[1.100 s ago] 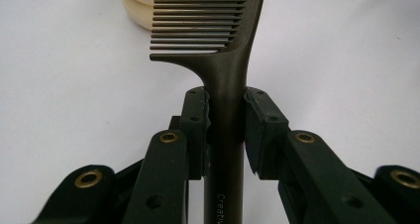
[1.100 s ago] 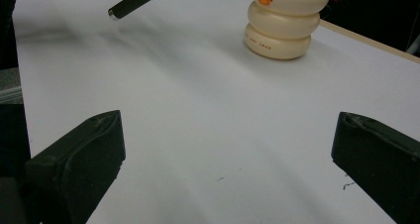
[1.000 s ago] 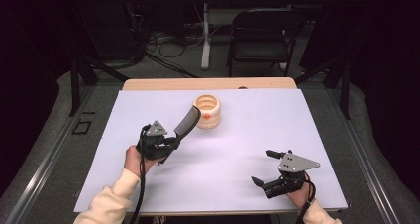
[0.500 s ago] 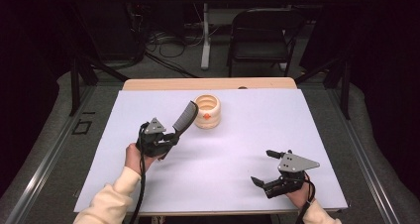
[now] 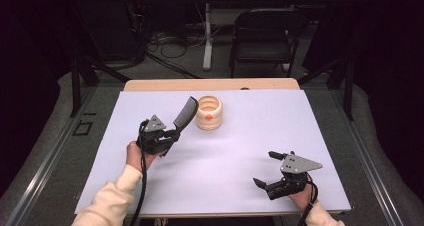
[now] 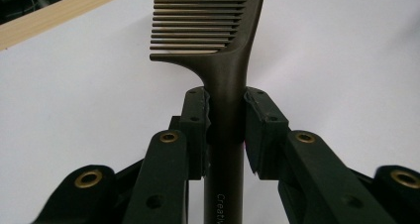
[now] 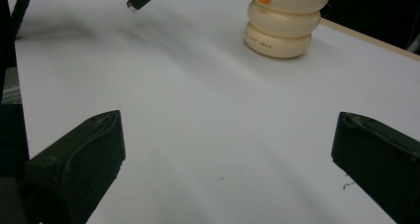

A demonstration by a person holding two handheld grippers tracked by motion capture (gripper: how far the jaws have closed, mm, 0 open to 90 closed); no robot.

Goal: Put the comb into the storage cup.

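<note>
Left tongs pinching the comb handle should stay firm, guiding its teeth into the holder at centre frame; right tongs stay spread.

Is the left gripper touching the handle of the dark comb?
Touching. In the left gripper view, the two pads of the left gripper press on the handle of the comb from both sides, with no gap.

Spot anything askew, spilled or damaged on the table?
Nothing stands out. The comb is clamped squarely by its handle in the left gripper, the cream holder stands upright, and the right gripper is open.
</note>
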